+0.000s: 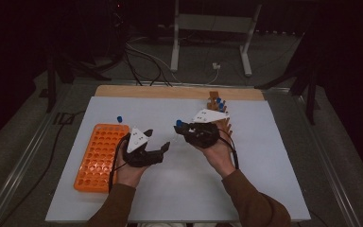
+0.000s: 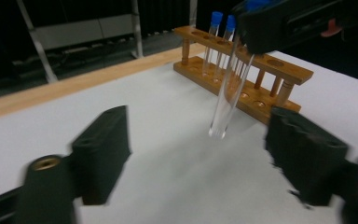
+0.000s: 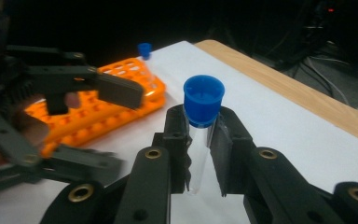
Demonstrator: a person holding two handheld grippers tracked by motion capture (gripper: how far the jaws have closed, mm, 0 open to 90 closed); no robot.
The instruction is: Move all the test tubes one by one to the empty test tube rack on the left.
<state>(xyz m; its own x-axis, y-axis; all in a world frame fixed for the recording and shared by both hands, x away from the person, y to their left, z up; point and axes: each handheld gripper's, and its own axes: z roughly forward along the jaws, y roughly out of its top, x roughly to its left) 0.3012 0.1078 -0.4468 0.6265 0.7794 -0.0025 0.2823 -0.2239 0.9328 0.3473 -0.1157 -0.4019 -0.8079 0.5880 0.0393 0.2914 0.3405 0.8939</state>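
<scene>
My right gripper [image 1: 182,128] [image 3: 203,140] is shut on a clear test tube with a blue cap [image 3: 203,100], gripping it just under the cap. In the left gripper view the tube [image 2: 228,93] hangs tilted from the right gripper [image 2: 284,23], with its round bottom above the white table. My left gripper [image 1: 158,139] [image 2: 198,119] is open; its jaws stand wide on either side of the tube's lower end without touching it. From the right gripper view, the left gripper [image 3: 129,130] comes in from the left.
An orange tube rack [image 1: 97,153] [image 3: 98,116] lies at the table's left with one blue-capped tube [image 1: 119,119] [image 3: 144,50] at its far end. A wooden rack [image 1: 217,106] [image 2: 261,65] with blue-capped tubes stands at the back. A wooden strip edges the far side.
</scene>
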